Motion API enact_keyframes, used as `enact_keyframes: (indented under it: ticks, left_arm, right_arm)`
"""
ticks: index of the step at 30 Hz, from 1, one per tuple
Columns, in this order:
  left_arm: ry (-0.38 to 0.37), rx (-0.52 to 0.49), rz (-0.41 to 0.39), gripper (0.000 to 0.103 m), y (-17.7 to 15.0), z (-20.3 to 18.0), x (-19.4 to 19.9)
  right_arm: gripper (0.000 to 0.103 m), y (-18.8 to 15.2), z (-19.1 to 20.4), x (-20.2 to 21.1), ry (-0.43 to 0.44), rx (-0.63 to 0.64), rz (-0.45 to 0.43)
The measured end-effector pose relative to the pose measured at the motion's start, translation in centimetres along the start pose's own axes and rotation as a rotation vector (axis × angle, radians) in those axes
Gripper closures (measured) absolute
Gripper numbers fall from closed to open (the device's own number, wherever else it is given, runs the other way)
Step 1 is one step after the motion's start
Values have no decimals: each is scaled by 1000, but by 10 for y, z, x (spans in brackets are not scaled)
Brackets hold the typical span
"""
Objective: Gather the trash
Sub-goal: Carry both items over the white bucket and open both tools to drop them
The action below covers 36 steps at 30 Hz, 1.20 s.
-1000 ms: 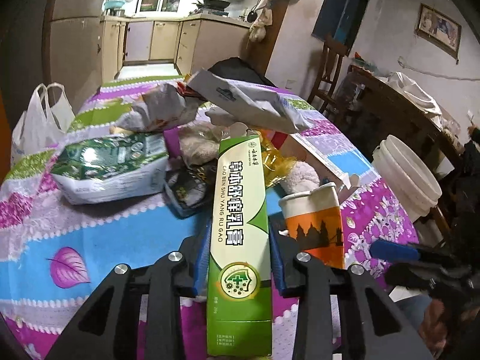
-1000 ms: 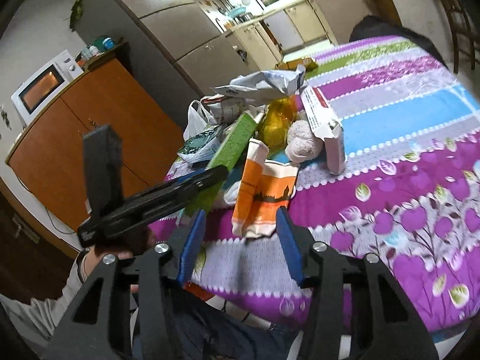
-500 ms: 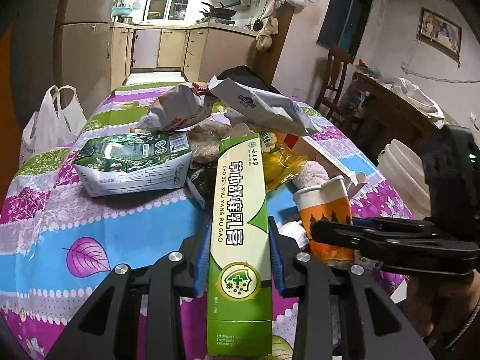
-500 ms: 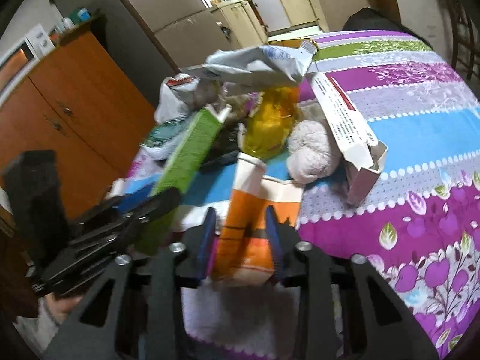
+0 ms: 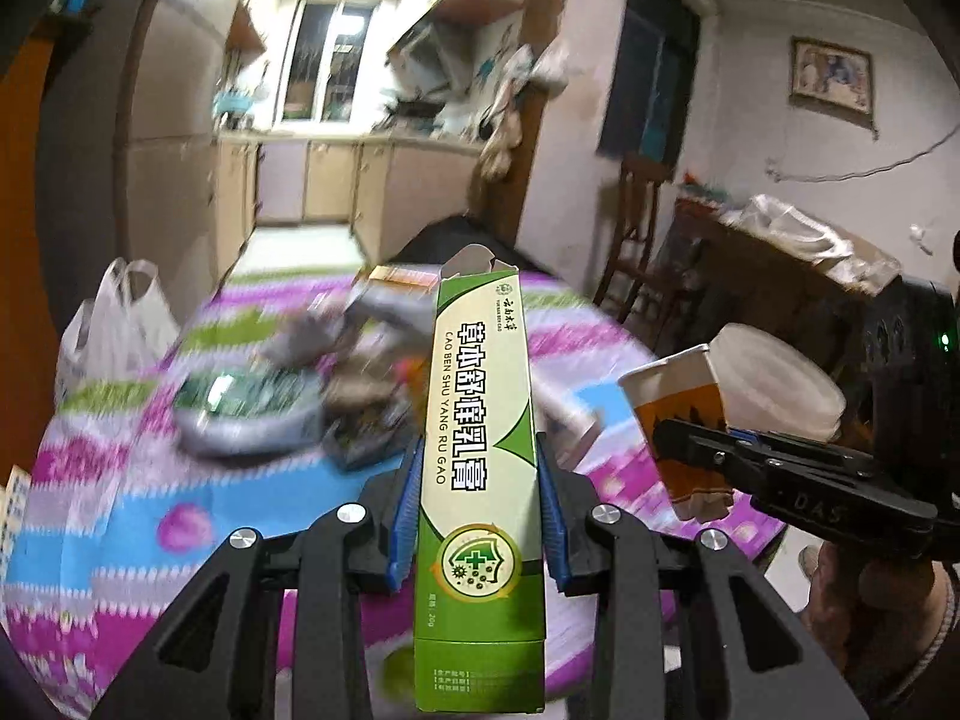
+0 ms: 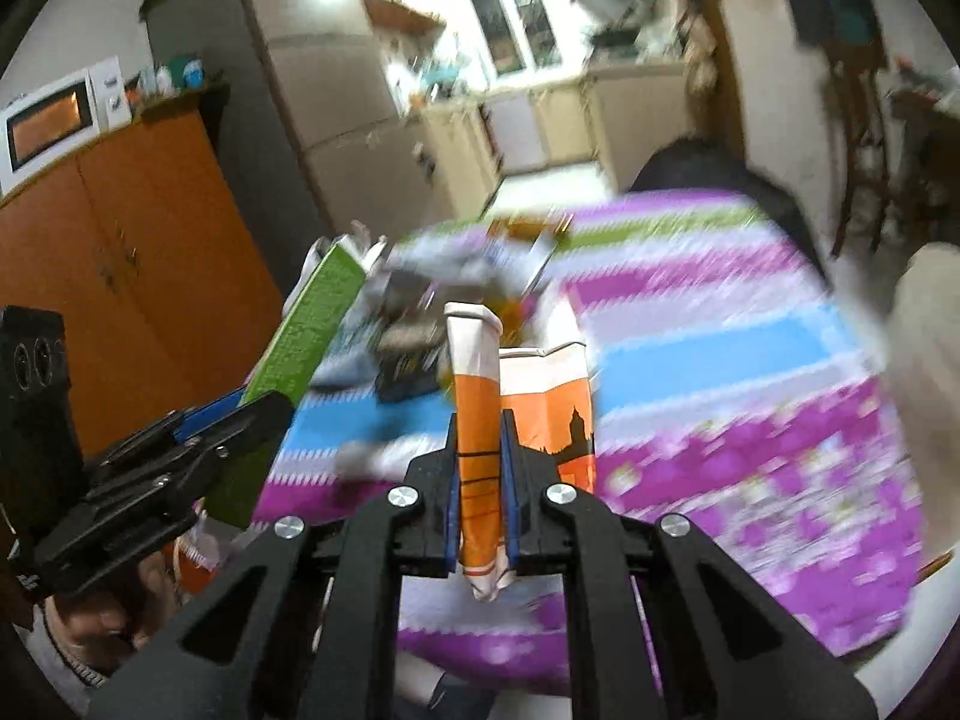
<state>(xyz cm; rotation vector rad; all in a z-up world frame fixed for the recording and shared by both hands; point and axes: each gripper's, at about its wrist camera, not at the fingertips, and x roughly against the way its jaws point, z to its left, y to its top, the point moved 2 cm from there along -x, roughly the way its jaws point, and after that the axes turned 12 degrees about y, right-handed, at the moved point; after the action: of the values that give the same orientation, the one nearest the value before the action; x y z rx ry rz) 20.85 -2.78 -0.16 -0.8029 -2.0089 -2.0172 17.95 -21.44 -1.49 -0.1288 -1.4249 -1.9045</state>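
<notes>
A long green and cream carton [image 5: 480,372] stands up out of my left gripper [image 5: 478,450], which is shut on its sides and holds it above the table. In the right wrist view the same carton [image 6: 312,324] and left gripper [image 6: 240,414] show at the left. My right gripper [image 6: 480,426] is shut on an orange and white paper cup [image 6: 477,372]; its jaws are closing tight and the pads squeeze the cup flat. The cup [image 5: 678,396] hangs clear of the tablecloth, held by the right gripper [image 5: 690,438].
A blurred pile of wrappers and bags [image 5: 252,408] lies mid-table on the striped purple, blue and green cloth [image 5: 120,480]. A white plastic bag [image 5: 114,324] hangs at the table's left edge. A white bucket [image 5: 774,384] and a wooden chair [image 5: 636,228] stand to the right.
The right gripper closed on the paper cup and lifted it off the table. The left gripper rose with the green carton still in it, and the view tilted up.
</notes>
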Motion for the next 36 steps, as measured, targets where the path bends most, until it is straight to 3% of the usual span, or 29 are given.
enact_keyframes:
  ticks: [4, 9, 15, 21, 28, 36]
  left_arm:
    - [-73, -39, -81, 68, 43, -47, 6]
    - [-197, -63, -123, 68, 87, -119, -1]
    - [-356, -92, -65, 68, 122, -224, -38]
    - [-478, -96, 68, 68, 135, -322, -93]
    - [-491, -80, 214, 68, 137, -397, -163]
    - [-446, -79, 289, 68, 121, -417, -211]
  right_arm:
    - [94, 29, -19, 58, -110, 30, -125]
    - [94, 62, -76, 128, -280, 13, -222]
    - [94, 81, -150, 184, -405, -75, -218]
    - [94, 93, -237, 209, -433, -231, -167]
    - [94, 93, -280, 209, -438, -356, -95]
    - [94, 84, -309, 201, -436, -419, -31]
